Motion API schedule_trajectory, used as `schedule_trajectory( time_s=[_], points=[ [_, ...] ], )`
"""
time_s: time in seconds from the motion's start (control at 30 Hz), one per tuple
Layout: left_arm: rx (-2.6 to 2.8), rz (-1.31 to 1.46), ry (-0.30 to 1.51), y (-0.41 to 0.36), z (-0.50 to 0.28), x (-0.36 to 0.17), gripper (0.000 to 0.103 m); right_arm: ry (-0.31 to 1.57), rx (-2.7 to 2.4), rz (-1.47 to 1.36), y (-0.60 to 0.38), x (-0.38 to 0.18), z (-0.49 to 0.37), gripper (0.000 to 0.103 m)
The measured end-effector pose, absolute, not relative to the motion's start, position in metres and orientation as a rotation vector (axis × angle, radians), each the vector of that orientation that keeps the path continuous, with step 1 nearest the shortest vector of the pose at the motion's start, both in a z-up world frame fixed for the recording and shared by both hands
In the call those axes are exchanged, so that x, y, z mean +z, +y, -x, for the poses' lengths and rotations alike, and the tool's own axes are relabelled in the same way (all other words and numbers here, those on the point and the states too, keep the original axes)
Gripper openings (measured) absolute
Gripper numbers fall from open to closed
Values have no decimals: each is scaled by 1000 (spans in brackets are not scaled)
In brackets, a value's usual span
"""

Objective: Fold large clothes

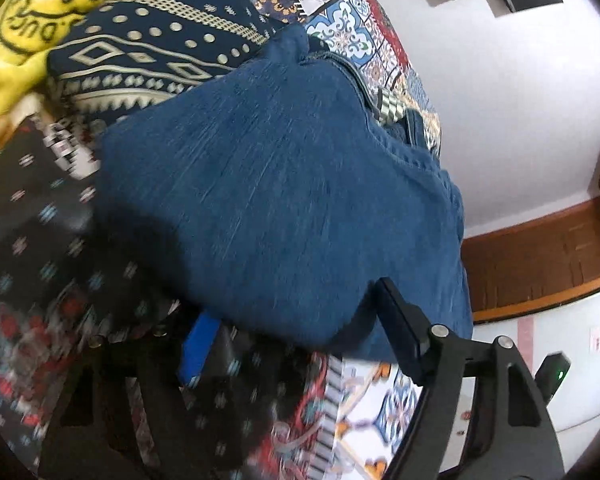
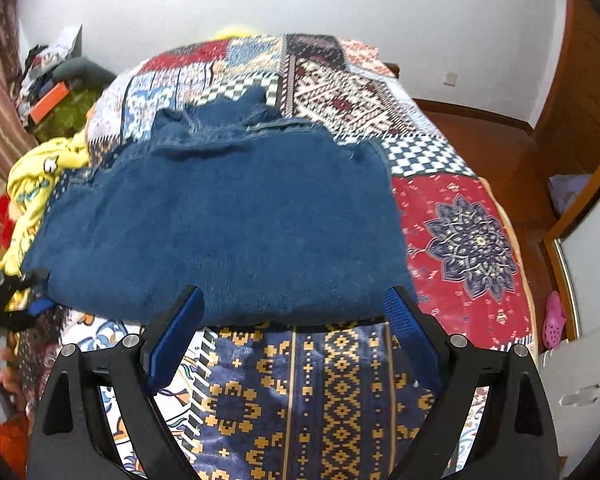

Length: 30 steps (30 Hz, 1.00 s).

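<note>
A folded pair of blue jeans (image 2: 228,216) lies flat on the patchwork bedspread (image 2: 460,232); it fills the middle of the left wrist view (image 1: 284,200). My right gripper (image 2: 296,304) is open and empty, its blue-padded fingers (image 2: 180,328) apart at the near folded edge of the jeans. My left gripper (image 1: 296,320) is open at the jeans' left edge, its fingers wide apart, and it holds nothing that I can see. It also shows at the far left of the right wrist view (image 2: 24,292).
A yellow duck-print blanket (image 1: 40,12) and a navy patterned cloth (image 1: 160,40) lie beside the jeans. A cluttered surface (image 2: 56,88) stands at the far left, wooden floor (image 2: 500,140) and a pink shoe (image 2: 554,320) to the right of the bed.
</note>
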<state>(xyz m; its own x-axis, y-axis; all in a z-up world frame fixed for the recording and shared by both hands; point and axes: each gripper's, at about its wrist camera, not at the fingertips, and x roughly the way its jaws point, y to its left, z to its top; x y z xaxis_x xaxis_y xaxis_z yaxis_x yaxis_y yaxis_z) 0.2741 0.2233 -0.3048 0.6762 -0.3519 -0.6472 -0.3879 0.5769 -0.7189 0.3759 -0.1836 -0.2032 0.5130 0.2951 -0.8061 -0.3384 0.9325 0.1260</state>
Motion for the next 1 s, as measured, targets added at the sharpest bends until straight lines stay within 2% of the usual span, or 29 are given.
schedule_trajectory(
  time_s=[0.13,0.23,0.3,0.53,0.8,1.0],
  points=[
    [67,980,813,231,-291,-303,73,979,388,72,-177,-208,-378,90],
    [117,965,803,230,-295,-300,64,989,397,79,-171,-208,-380,90],
    [144,933,794,232,-291,-295,47,988,411,86,-166,-207,-380,90],
    [149,795,725,227,-286,-248,20,976,452,116,-146,-196,-374,90],
    [123,625,498,224,-269,-152,18,920,549,139,-100,-172,-367,90],
    [163,511,453,234,-255,-126,18,956,672,107,-41,-181,-369,91]
  ],
)
